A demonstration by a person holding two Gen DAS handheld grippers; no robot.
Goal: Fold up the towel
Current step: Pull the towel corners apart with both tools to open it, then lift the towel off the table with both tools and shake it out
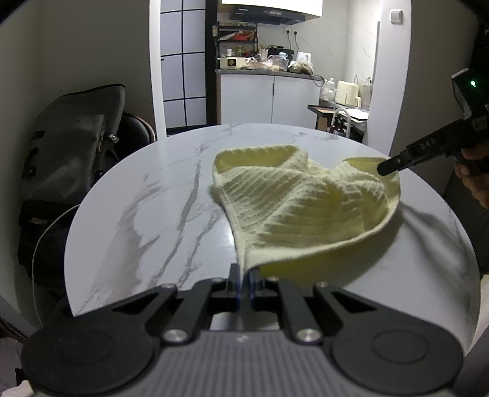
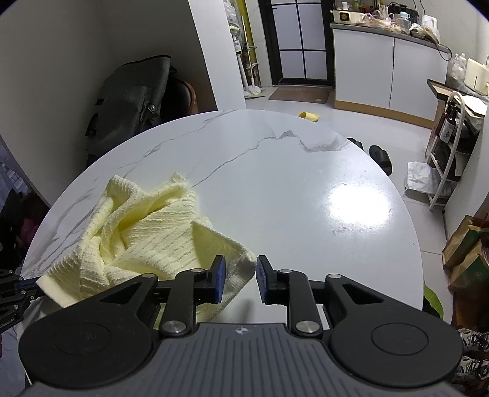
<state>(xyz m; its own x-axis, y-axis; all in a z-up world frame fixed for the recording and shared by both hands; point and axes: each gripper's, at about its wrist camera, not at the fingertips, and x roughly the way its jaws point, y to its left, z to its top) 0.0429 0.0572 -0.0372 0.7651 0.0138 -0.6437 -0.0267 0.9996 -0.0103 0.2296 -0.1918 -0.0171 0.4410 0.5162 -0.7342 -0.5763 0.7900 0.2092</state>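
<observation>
Pale yellow towel [image 1: 293, 207] lies rumpled on the marble table [image 1: 146, 213] in the left wrist view, its near corner at 6 o'clock pinched tight between the jaws of the left gripper [image 1: 243, 282]. At 3 o'clock the right gripper [image 1: 385, 169] meets the towel's far edge.

Right wrist view: right gripper [image 2: 240, 279] jaws slightly parted, a towel [image 2: 146, 238] corner between them; whether the pads [image 2: 220, 279] press it, I cannot tell.

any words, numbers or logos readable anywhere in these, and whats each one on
"RoboLAI", cut off at the picture's edge, runs sideways on the body of the left gripper, in the right wrist view.
"0A8", roughly: faint pale characters on the finger arm of the right gripper, in the left wrist view.
Brand strip on the range hood: too blurred to read.
Label on the bottle in the rack: too small to read.
</observation>
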